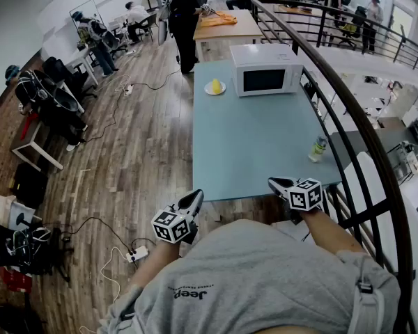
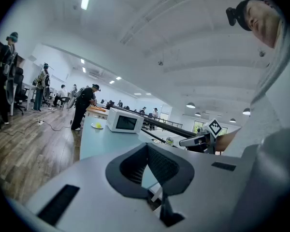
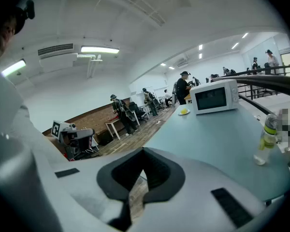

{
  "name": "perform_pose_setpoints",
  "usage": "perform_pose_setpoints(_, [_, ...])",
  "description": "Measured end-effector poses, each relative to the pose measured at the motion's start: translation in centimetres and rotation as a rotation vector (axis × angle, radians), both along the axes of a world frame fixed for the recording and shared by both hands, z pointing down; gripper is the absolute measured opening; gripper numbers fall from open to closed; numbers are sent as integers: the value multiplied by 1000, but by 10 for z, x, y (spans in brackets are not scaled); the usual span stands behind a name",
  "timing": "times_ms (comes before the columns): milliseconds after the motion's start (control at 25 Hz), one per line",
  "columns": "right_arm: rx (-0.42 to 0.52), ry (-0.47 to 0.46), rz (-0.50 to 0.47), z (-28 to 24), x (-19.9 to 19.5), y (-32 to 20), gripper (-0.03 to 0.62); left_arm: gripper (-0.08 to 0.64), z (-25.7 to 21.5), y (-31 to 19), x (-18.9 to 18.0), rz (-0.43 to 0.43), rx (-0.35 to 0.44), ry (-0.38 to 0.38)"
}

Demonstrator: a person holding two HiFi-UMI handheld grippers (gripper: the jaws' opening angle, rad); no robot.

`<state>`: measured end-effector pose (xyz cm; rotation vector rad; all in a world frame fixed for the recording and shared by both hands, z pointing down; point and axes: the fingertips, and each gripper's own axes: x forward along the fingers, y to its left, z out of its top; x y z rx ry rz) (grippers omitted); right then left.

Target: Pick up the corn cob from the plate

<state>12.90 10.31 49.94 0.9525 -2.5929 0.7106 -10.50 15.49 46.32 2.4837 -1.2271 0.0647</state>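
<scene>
Still, corn cob (image 1: 215,85) on plate (image 1: 208,90) beside microwave (image 1: 266,69).

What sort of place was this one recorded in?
Probably a shared open-plan lab or workshop, seemingly on an upper level: a long blue table with a microwave, several people at work beyond it, and a curved railing along the edge.
</scene>
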Motion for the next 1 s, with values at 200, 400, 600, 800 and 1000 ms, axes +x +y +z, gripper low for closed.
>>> perform_pose_setpoints(200, [7,0,-6,-4,1,-3,14,18,-3,0,3,0,-3,-2])
perform_pose_setpoints(400, [8,0,-12,-3,3,-12,14,18,-3,-6,4,-12,-4,-5])
perform_pose_setpoints(600, [-1,-19,-1,-3,9,-23,14,18,-3,-13,7,-27,-4,-6])
perform_pose_setpoints(800, [19,-28,-26,-10,16,-30,15,18,-7,-21,17,-49,-2,-9])
perform_pose_setpoints(1000, [31,-54,-58,-13,34,-38,15,18,-9,-29,43,-60,3,-24])
